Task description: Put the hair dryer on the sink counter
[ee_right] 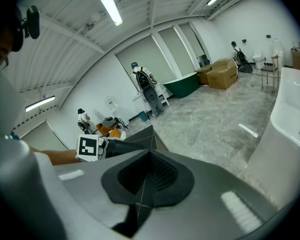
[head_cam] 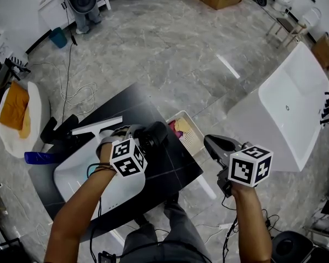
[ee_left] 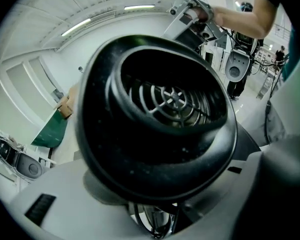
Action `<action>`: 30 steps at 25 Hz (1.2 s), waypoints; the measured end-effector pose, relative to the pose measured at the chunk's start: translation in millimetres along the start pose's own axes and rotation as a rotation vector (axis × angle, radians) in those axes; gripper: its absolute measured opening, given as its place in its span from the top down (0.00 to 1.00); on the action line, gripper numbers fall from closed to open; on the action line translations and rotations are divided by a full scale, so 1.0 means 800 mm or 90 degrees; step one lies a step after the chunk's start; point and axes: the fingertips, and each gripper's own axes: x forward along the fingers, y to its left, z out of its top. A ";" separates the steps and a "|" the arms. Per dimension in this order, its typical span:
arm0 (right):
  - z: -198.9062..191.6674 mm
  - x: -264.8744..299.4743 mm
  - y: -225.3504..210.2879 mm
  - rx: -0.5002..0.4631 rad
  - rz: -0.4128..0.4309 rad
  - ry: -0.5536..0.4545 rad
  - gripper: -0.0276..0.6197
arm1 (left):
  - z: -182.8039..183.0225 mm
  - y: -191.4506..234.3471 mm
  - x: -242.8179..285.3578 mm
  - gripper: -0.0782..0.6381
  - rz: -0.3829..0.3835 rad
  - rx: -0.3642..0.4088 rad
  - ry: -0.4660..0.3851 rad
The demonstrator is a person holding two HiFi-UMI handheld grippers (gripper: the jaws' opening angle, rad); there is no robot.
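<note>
The black hair dryer (head_cam: 153, 137) hangs just over the dark sink counter (head_cam: 172, 171), beside the white basin (head_cam: 79, 182). My left gripper (head_cam: 142, 142) is shut on the dryer's body. In the left gripper view the round barrel and metal grille of the hair dryer (ee_left: 162, 111) fill the picture between the grey jaws. My right gripper (head_cam: 211, 143) is off the counter's right edge, above the floor, shut with nothing in it. In the right gripper view its pads (ee_right: 155, 176) meet in a line. Beyond them are the left gripper's marker cube (ee_right: 88, 147) and the dryer (ee_right: 124, 147).
A cream basket (head_cam: 193, 135) with coloured items sits on the floor at the counter's far right corner. A white bar (head_cam: 97, 126), black fittings (head_cam: 59, 131) and a blue object (head_cam: 41, 158) lie by the basin's left. A white bathtub (head_cam: 296, 111) stands to the right.
</note>
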 end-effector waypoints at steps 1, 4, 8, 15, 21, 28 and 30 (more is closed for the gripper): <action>-0.001 -0.001 0.000 0.001 0.000 0.001 0.94 | 0.001 -0.002 0.002 0.55 0.000 0.008 0.005; -0.003 -0.003 -0.002 0.003 -0.001 0.001 0.94 | 0.002 -0.009 0.007 0.55 -0.001 0.027 0.017; -0.007 -0.003 -0.006 0.005 -0.002 0.002 0.94 | 0.002 -0.016 0.018 0.55 0.001 0.056 0.034; -0.014 -0.001 -0.011 0.010 -0.006 0.004 0.94 | 0.001 -0.029 0.032 0.55 -0.004 0.090 0.051; -0.015 0.002 -0.010 0.012 -0.005 0.005 0.94 | 0.003 -0.030 0.032 0.54 0.000 0.087 0.045; -0.011 0.001 -0.007 0.013 -0.006 0.005 0.94 | 0.007 -0.037 0.028 0.54 0.007 0.095 0.034; -0.011 0.001 -0.007 0.014 -0.007 0.005 0.94 | 0.007 -0.040 0.027 0.54 0.005 0.099 0.033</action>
